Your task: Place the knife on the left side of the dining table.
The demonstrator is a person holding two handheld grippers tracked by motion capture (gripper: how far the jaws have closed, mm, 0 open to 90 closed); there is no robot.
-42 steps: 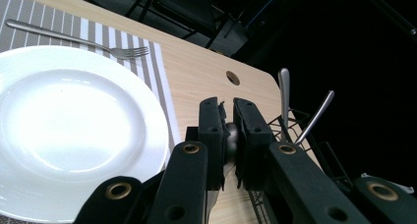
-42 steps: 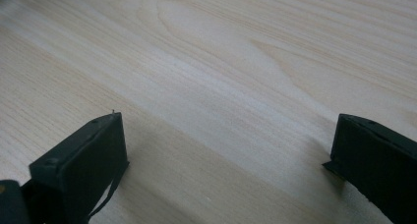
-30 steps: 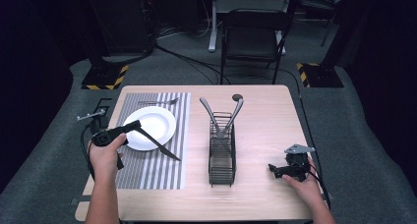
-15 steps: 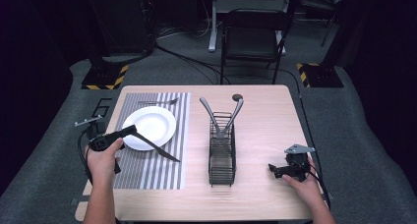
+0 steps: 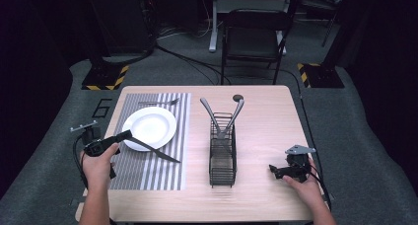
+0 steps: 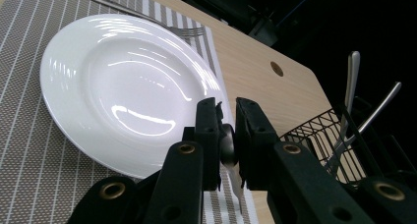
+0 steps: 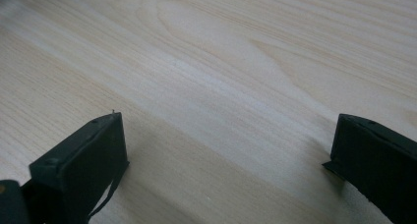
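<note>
The left tool [image 5: 124,134] is clenched on a knife [image 5: 156,152]; in the left gripper view its two black jaws pinch the shiny metal handle end w/ almost no gap. The knife lies slanted on the striped mat [image 5: 148,171], its handle end just beside the near edge of the white plate [image 5: 149,128] and its tip pointing toward the black wire rack [image 5: 223,156] in the middle of the desk [image 5: 266,121]. I can't tell if the blade is touching the mat or just above it. A fork [image 5: 158,102] lies on the mat on the far side of the plate, and two long spoons or servers stand up in the rack. The right tool [image 5: 274,170] rests on the bare wood at the near right, jaws wide apart, grasping nothing. The job looks like laying the knife next to the plate. To do it well: keep the grip tight till the knife is flat, line it up straight w/ the mat stripes, keep it just beside the plate but not on the rim, then let go slowly so it doesn't slide. Writing: a big "6" is marked on the floor left of the desk; no brands can be read
</note>
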